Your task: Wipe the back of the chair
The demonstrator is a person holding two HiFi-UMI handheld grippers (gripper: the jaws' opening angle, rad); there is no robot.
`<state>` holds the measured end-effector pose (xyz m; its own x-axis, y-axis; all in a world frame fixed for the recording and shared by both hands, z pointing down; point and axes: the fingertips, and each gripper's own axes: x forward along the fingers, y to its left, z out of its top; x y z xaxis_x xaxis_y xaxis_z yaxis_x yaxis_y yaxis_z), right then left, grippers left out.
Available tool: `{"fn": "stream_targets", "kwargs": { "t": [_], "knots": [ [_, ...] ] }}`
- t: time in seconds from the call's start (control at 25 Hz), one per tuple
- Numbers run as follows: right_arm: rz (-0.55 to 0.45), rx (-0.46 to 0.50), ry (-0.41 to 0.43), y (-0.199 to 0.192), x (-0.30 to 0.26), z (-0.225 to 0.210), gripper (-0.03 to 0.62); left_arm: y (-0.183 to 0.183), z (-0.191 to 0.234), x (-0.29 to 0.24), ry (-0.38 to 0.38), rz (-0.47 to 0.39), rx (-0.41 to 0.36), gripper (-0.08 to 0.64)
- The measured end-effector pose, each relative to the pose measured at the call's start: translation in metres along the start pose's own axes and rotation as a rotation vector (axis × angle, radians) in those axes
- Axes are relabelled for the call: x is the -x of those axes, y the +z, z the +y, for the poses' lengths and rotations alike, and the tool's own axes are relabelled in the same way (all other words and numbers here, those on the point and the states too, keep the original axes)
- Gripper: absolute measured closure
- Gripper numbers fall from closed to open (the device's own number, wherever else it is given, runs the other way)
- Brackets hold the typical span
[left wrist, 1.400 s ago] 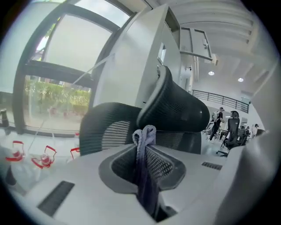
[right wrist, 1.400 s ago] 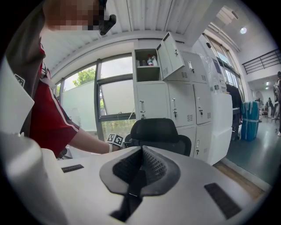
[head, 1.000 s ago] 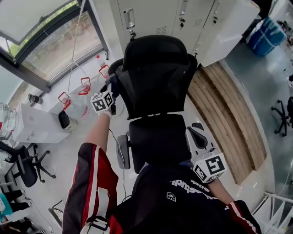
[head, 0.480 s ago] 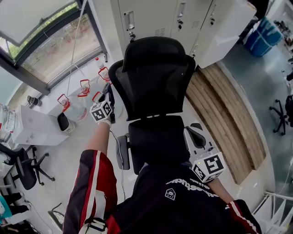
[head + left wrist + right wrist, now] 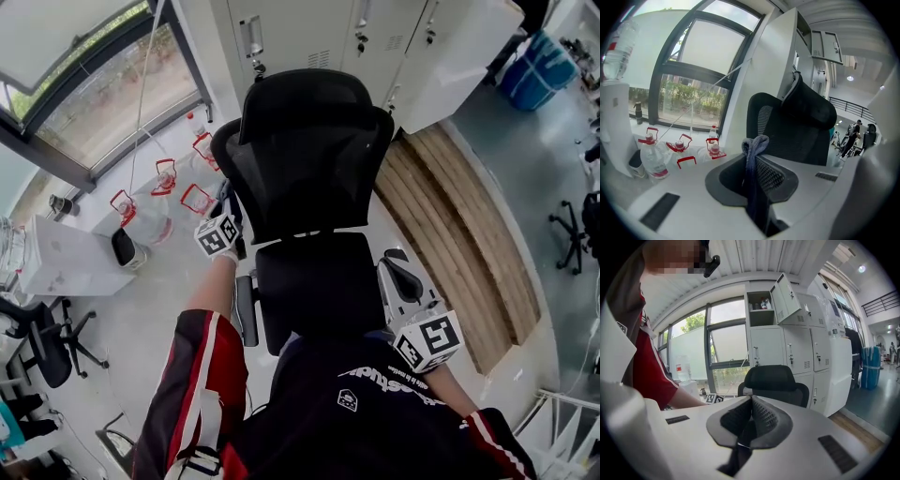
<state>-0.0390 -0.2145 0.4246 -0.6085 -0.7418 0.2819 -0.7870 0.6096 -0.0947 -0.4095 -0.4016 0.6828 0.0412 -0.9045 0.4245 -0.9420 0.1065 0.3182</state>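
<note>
Over the last second the left gripper [image 5: 223, 217] has slid down the left edge of the chair back [image 5: 314, 159], from near the top corner to about 8 o'clock of the panel, close to the seat [image 5: 314, 286]. I judge that a downward wiping stroke, with most of the back still to do. Its jaws are clenched on a soft blue-grey cloth [image 5: 752, 157], bunched above the ribbed pads. The right gripper [image 5: 751, 401] hangs at 5 o'clock, pressed together on nothing. The back is black woven mesh, curved, under a padded headrest [image 5: 305, 89]. Clear plastic jugs [image 5: 150, 223] with red handles stand at 9 o'clock.
</note>
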Motion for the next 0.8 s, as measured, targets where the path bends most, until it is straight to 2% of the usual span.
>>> {"fn": "stream_targets", "kwargs": {
  "t": [0.4,0.64,0.8],
  "knots": [
    [0.042,-0.002,-0.013,-0.012,0.005,-0.018,0.578,-0.022,0.006,-0.012,0.069,0.021,0.019,0.500],
    [0.046,-0.009,-0.015,-0.016,0.008,-0.026,0.578,-0.026,-0.014,-0.021,0.038,0.023,0.015,0.501],
    [0.041,-0.019,-0.026,-0.015,0.013,-0.036,0.578,-0.028,-0.032,-0.028,0.022,0.041,-0.022,0.500]
  ]
}}
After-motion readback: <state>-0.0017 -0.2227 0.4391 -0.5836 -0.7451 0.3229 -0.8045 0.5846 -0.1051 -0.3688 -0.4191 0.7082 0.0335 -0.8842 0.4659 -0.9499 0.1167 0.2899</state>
